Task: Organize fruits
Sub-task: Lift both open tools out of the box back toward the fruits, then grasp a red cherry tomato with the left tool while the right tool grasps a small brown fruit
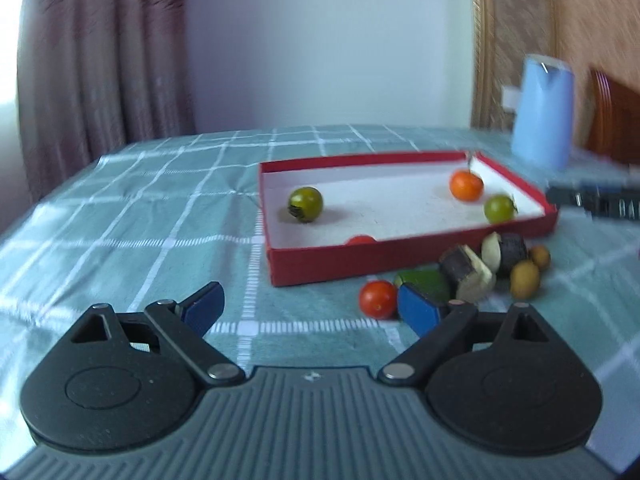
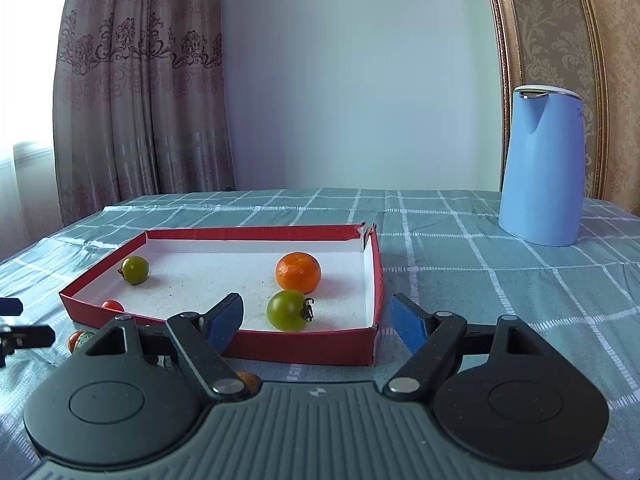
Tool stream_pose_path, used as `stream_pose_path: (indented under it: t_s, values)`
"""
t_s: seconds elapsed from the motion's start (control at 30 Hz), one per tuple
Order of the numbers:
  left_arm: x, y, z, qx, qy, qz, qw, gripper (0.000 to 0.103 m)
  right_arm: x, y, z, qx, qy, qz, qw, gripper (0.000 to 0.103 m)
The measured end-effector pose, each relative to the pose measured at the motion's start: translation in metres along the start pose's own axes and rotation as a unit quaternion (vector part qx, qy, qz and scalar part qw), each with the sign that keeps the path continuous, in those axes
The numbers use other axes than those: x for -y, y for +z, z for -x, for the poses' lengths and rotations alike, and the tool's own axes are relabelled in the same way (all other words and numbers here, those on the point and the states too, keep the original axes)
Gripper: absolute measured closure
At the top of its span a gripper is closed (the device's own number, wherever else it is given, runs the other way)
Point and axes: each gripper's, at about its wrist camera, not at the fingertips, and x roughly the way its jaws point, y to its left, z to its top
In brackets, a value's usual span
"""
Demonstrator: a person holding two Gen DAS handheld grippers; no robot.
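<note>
A red shallow box [image 1: 332, 264] [image 2: 304, 350] with a white floor lies on the checked tablecloth. It holds an orange mandarin [image 1: 466, 185] [image 2: 298, 273], two green tomatoes [image 1: 305, 204] [image 1: 499, 208] [image 2: 289, 310] [image 2: 135, 269] and a small red tomato [image 1: 361, 239] [image 2: 112, 305]. In front of the box lie a red tomato [image 1: 377, 299], a green piece [image 1: 426, 283], dark cut pieces [image 1: 466, 272] and small brown fruits [image 1: 525, 279]. My left gripper [image 1: 310, 308] is open and empty, just left of the pile. My right gripper [image 2: 318, 322] is open and empty over the box's near wall.
A light blue kettle [image 1: 542, 114] [image 2: 540, 166] stands at the back right. A dark flat object [image 1: 592, 200] lies right of the box. Curtains hang at the left, a wall behind. The left gripper's tip shows at the far left of the right wrist view [image 2: 10, 306].
</note>
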Motion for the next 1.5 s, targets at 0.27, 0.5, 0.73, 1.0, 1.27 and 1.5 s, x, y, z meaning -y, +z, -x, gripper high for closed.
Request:
stream_pose_path:
  t_s: [0.27,0.5,0.73,1.0,1.27,1.5]
  values:
    - [0.017,0.007,-0.021,-0.018,0.0,-0.058,0.9982,0.013,0.0,0.0,0.0,0.001,0.001,0.001,1.0,0.022]
    - [0.011,-0.004,-0.015,-0.022,-0.036,-0.09,0.9951,0.044,-0.002,-0.001,0.0,-0.001,0.002,0.002,1.0,0.022]
    - [0.018,0.002,-0.029,-0.04,-0.037,-0.099,0.9936,0.054,-0.004,-0.001,-0.001,-0.005,0.005,0.004,1.0,0.022]
    - [0.029,0.012,-0.046,-0.043,-0.029,-0.111,0.9925,0.062,-0.005,-0.001,-0.002,-0.009,0.007,0.004,1.0,0.022]
    - [0.026,0.008,-0.042,-0.042,-0.053,-0.078,0.9947,0.079,-0.005,0.0,-0.002,-0.009,-0.003,0.005,1.0,0.022]
    - [0.011,0.006,-0.034,-0.038,-0.048,-0.015,0.998,0.08,0.01,0.002,-0.003,-0.017,-0.007,-0.033,0.999,0.022]
